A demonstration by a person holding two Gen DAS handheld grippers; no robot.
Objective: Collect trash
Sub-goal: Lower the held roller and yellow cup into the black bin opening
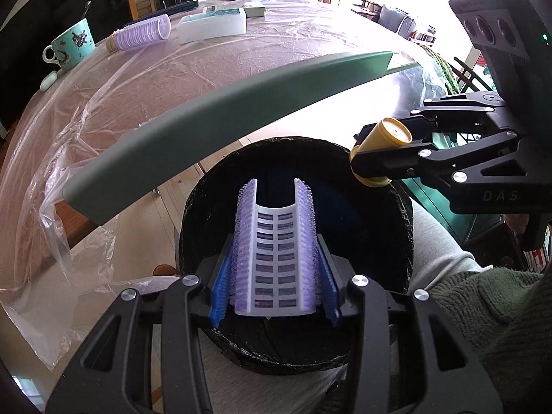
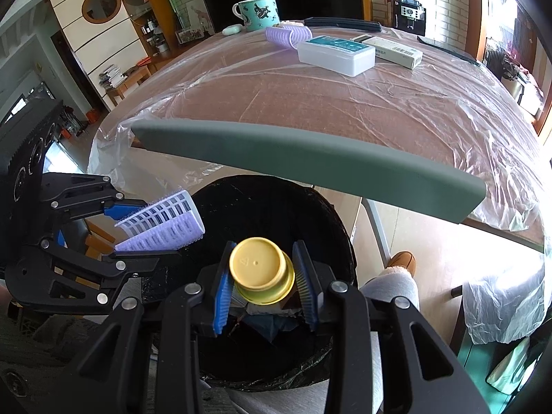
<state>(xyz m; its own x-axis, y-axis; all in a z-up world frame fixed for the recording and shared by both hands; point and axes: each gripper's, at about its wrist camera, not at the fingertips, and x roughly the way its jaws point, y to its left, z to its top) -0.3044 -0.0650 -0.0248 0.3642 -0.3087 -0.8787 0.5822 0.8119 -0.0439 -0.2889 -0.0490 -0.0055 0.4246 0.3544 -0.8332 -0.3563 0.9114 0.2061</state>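
My left gripper (image 1: 274,296) is shut on a purple and white hair roller (image 1: 274,241), held over the mouth of a round bin with a black liner (image 1: 193,214). My right gripper (image 2: 264,288) is shut on a small yellow plastic cup (image 2: 260,269) above the same bin (image 2: 331,214). In the left wrist view the right gripper (image 1: 371,158) holds the yellow cup (image 1: 386,138) at the bin's far right rim. In the right wrist view the left gripper (image 2: 134,227) with the roller (image 2: 162,222) hangs at the bin's left rim. Dark scraps lie inside the bin.
A grey-green bar (image 2: 310,162) edges the plastic-covered table (image 2: 327,103) just beyond the bin. On the table stand a teal mug (image 2: 258,12), another purple roller (image 2: 284,36), a white box (image 2: 336,53) and a flat carton (image 2: 393,51). A person's leg and slipper (image 2: 400,265) are beside the bin.
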